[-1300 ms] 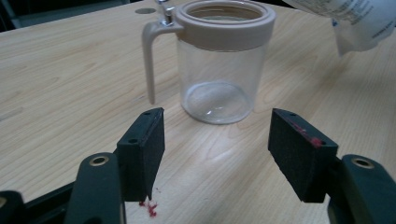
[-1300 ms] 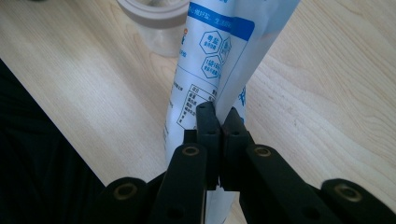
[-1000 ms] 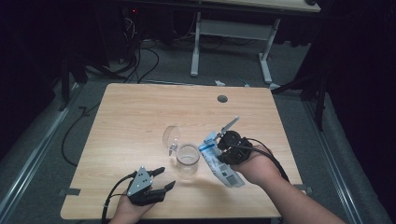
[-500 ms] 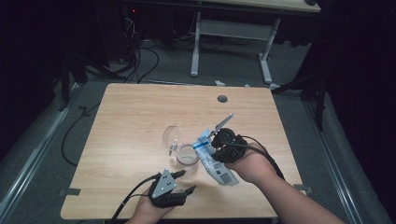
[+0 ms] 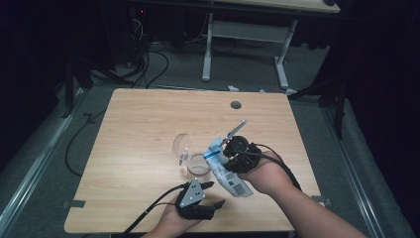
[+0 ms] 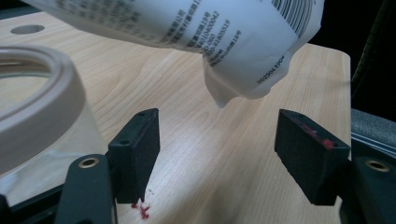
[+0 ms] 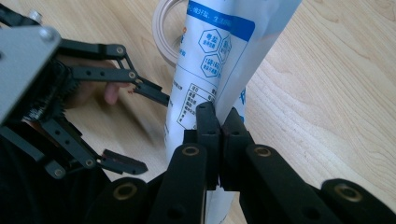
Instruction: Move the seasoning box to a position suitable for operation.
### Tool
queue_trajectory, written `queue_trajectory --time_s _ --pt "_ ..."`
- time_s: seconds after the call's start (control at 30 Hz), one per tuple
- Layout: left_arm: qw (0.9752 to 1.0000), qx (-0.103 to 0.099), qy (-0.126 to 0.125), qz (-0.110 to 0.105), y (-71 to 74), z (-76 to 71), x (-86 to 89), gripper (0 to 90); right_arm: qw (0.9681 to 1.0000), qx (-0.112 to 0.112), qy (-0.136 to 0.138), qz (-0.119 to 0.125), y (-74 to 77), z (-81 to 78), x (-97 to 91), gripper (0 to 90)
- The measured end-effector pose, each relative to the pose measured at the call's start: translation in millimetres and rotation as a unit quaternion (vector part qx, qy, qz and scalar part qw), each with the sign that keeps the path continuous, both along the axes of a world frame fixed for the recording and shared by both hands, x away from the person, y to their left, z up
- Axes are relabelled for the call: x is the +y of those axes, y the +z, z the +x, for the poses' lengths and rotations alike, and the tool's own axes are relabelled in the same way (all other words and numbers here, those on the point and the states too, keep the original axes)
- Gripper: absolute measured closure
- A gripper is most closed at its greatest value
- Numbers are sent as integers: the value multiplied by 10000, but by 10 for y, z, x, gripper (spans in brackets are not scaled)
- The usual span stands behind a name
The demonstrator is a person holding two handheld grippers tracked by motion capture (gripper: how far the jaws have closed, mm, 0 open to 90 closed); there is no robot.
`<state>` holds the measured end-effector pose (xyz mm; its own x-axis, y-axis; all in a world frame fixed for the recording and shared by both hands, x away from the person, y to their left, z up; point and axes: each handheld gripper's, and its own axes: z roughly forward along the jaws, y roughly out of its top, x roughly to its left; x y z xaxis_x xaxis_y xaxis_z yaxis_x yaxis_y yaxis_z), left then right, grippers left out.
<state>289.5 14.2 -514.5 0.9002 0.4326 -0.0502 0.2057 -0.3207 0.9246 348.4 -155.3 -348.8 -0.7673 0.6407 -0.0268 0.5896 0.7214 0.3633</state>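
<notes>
1. While our right gripper [image 5: 229,148] stays clenched on the white pouch [image 5: 225,168], we hold that printed pouch tilted just at the 3 o'clock side of the clear cup [image 5: 198,164] in the high view.
2. We see in the right gripper view its black jaws pinching the pouch [image 7: 210,60] fast, the cup's pale rim [image 7: 163,28] behind it at 11 o'clock.
3. Our left gripper [image 5: 210,194] lies low at 6 o'clock of the cup, near the front edge of the wooden table [image 5: 138,124]; its jaws have just been opening and stand released, nothing between them.
4. We see in the left gripper view the pouch's corner [image 6: 243,70] hanging above the parted pads [image 6: 140,149], apart from them, with the cup [image 6: 42,102] at 9 o'clock.
5. We see a clear lid [image 5: 182,145] tipped on edge at 10 o'clock of the cup, just beside it.
</notes>
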Motion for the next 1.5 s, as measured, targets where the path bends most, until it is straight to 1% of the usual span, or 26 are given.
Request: queue_trajectory --time_s 0.07,0.2,0.3,0.37,0.47,0.53,0.57,0.63,0.9,1.03,1.07,1.17,1.27,1.33,1.5 --pt "10000 13 5 -15 3 -2 -33 304 10000 7 -38 -16 13 -7 4 893" --pt "10000 27 -8 -63 14 3 -106 281 10000 17 -21 15 19 -8 20 893" --pt "9999 112 -20 -20 6 21 -174 257 10000 33 -6 27 21 -10 47 893" --pt "10000 83 -8 20 6 31 -208 248 10000 52 4 73 19 -10 69 893" --pt "10000 -21 49 39 3 45 -237 239 9999 37 59 84 25 -9 101 893" --pt "9998 -140 95 64 -7 42 -258 223 9999 29 36 100 30 -11 113 893" --pt "9998 -167 97 67 -10 43 -266 220 9999 29 29 116 31 -12 117 893" --pt "9998 -166 101 60 -12 47 -277 220 9999 21 41 115 31 -19 123 893" --pt "9997 -198 115 46 -27 38 -339 267 9999 34 22 141 20 -40 104 892" --pt "9996 -285 85 9 -12 17 -346 331 9999 20 12 127 16 -29 90 893" --pt "9995 -299 77 -3 -7 10 -347 359 9999 20 -2 130 15 -28 86 893" --pt "9992 -395 69 11 21 -18 -355 390 9999 36 -17 95 10 -29 87 893" --pt "9991 -408 63 25 29 -31 -359 433 10000 33 5 77 -3 -27 83 892" --pt "9991 -419 79 48 35 -46 -353 445 10000 45 -3 42 -9 -24 77 892" --pt "9990 -431 102 30 45 -72 -349 465 10000 38 5 25 -12 -21 75 893"
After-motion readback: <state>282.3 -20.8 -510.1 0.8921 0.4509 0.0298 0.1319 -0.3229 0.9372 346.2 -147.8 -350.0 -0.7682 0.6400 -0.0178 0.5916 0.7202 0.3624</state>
